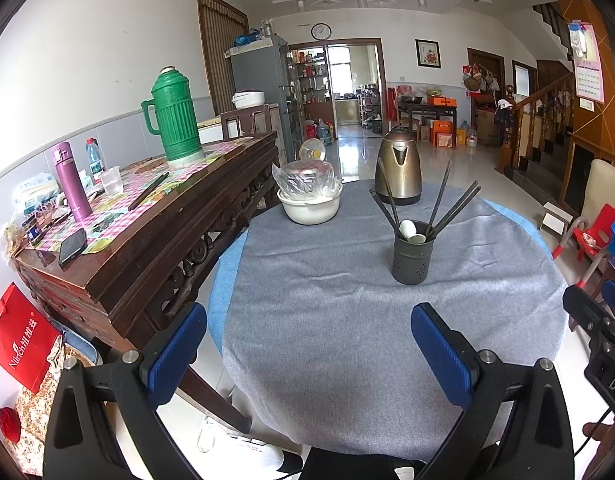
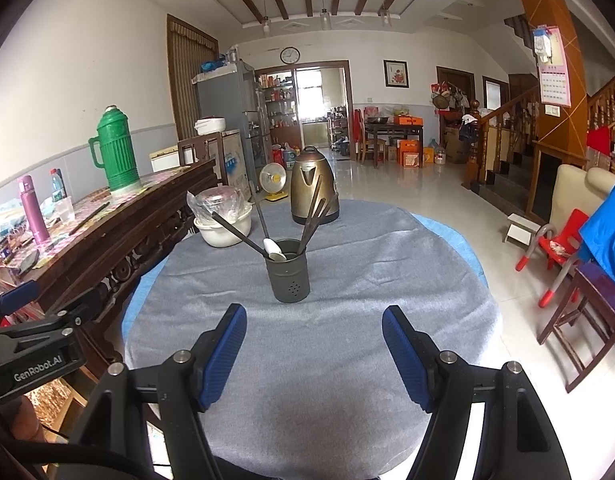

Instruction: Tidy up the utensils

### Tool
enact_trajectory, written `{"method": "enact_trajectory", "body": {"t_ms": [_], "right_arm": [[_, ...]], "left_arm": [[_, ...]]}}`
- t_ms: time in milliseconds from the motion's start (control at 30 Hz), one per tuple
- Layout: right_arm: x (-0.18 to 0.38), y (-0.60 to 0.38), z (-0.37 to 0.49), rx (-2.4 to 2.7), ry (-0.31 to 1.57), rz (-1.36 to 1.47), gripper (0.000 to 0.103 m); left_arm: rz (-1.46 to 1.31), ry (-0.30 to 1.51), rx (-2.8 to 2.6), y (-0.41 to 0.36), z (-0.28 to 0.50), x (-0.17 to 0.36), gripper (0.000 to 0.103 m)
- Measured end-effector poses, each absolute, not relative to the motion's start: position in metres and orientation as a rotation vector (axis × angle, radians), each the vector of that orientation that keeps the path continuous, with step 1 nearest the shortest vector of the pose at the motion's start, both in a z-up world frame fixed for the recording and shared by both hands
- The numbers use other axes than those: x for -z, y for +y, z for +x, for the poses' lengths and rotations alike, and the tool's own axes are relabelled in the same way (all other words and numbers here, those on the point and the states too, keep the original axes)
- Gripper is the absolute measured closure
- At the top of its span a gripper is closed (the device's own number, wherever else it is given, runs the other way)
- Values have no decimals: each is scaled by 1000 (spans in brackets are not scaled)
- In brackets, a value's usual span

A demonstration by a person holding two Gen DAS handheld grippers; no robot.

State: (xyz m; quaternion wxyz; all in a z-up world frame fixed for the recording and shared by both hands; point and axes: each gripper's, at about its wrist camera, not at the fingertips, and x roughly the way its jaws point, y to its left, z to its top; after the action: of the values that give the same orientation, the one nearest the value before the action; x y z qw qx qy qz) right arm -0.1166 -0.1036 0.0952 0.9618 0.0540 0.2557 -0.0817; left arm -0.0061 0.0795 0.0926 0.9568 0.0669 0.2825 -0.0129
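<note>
Left tongs (image 1: 307, 354) hung released over near edge of round bench (image 1: 327, 320), blue pads (image 1: 175, 354) spread wide, nothing between. Right tongs (image 2: 313, 354) likewise released, pads (image 2: 223, 354) apart, gripping nothing, aimed straight at utensil holder (image 2: 288, 272). Dark perforated holder stood upright on grey cloth, roughly mid-bench, well apart from both tongs. Inside: several dark chopsticks (image 2: 313, 216) fanned out, leaning on rim, plus white spoon (image 2: 273, 250) w/ bowl poking up at rim. From left view, holder (image 1: 412, 258) sat fwd and to right; chopsticks (image 1: 441, 200) splayed both ways, spoon (image 1: 409, 230) at top. Behind holder, bronze kettle (image 2: 312, 186) near far edge. White bowl (image 2: 223, 228) w/ plastic-wrapped dish on top at far left of bench. Wooden sideboard (image 1: 155, 236) alongside on left, carrying green thermos (image 1: 175, 116), purple flask (image 1: 70, 180), phone (image 1: 72, 246). Right tongs' body just visible at right edge of left view.
</note>
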Motion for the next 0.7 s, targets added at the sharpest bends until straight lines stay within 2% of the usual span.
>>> {"method": "enact_trajectory", "body": {"t_ms": [700], "right_arm": [[-92, -107, -53, 159, 594, 69, 29]], "left_arm": [[86, 652, 0, 82, 61, -82, 1]]}}
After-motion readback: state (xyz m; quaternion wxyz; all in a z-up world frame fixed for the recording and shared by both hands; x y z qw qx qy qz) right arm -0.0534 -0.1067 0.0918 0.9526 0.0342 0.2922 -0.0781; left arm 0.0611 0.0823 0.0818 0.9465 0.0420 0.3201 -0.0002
